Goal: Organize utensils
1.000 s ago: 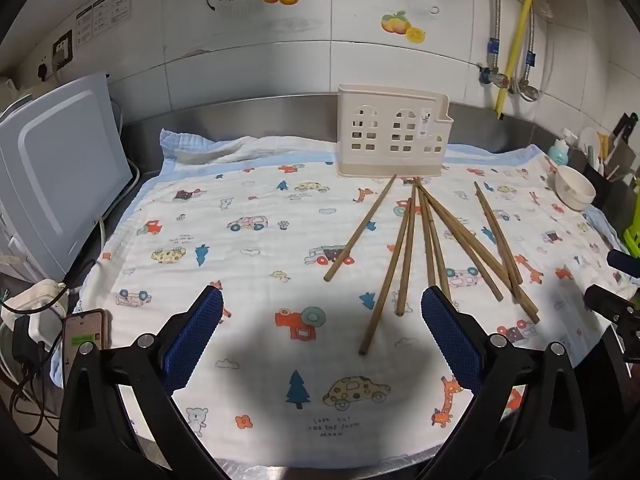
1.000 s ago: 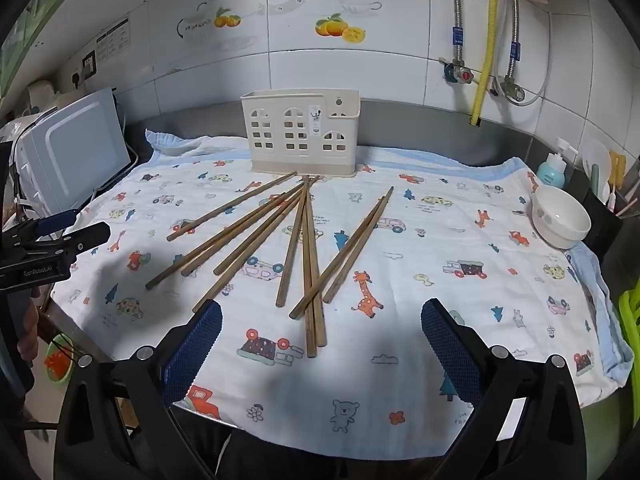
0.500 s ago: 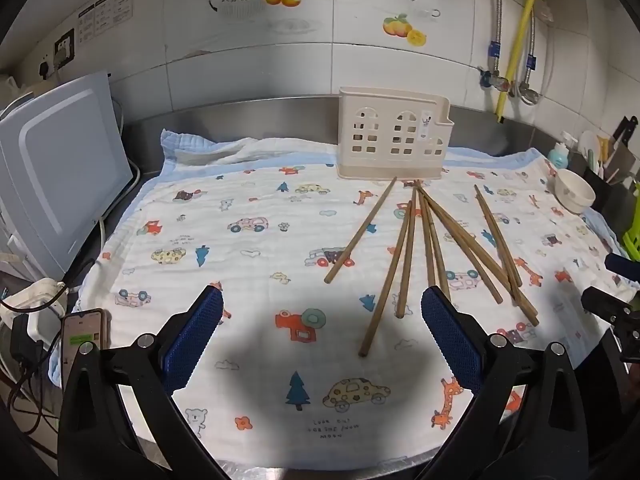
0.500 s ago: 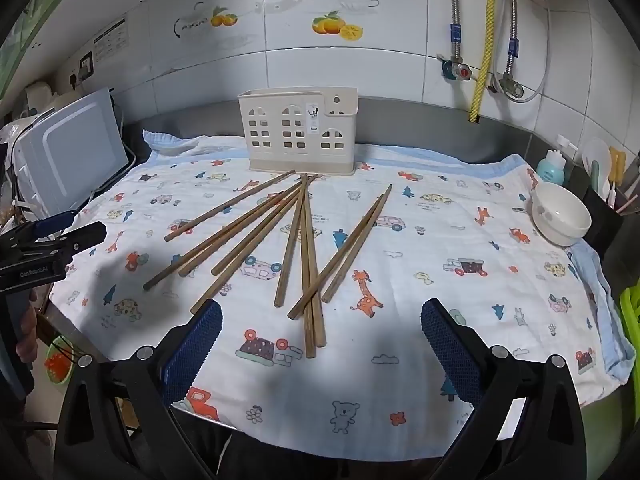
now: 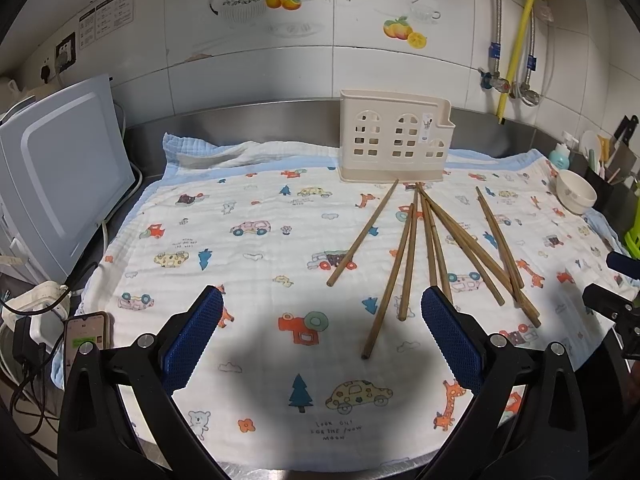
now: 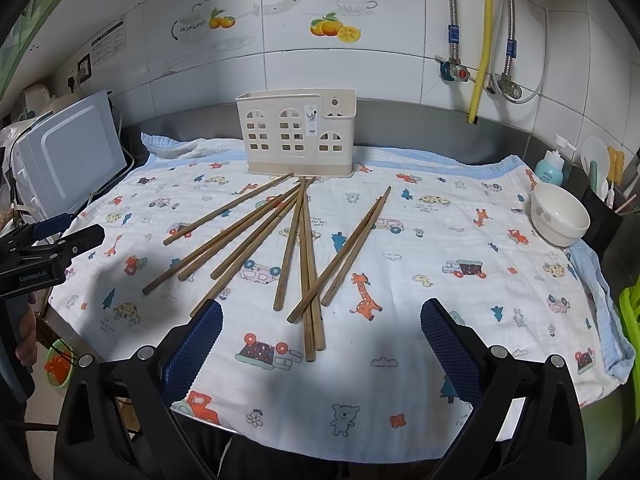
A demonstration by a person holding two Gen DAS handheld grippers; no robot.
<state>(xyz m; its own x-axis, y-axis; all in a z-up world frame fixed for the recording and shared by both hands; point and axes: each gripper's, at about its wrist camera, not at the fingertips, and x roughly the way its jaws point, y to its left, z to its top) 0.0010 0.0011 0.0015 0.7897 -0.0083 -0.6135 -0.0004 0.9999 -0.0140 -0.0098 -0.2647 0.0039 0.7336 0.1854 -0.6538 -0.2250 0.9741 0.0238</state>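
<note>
Nothing on the cloth has shifted over the last second; only my two views have drifted very slightly, and the chopsticks lie as they did.

Wooden chopsticks (image 6: 304, 264) lie loose in a fan in front of the cream utensil holder (image 6: 296, 136). Their far tips gather near the holder's base; their near ends spread toward me. Several cross or overlap near the middle of the fan, so I cannot count them surely. The holder stands upright behind the fan, nothing showing above its rim.

My right hand-held gripper (image 6: 320, 344) is spread wide and has hold of nothing; the nearest chopstick ends lie just ahead of it, between its blue pads. My left hand-held gripper (image 5: 322, 332) is equally wide and empty, with the fan ahead and to its right. I judge the right one nearer. The sticks run lengthwise away from it toward the holder, so I would likely close across a shaft.

Everything rests on a printed cloth (image 6: 440, 240) covering the worktop. Right of the holder, a white bowl (image 6: 560, 216) sits near the cloth's edge, well apart from the fan. Left of the holder stands a white appliance (image 6: 68, 160). Open cloth surrounds the fan.
</note>
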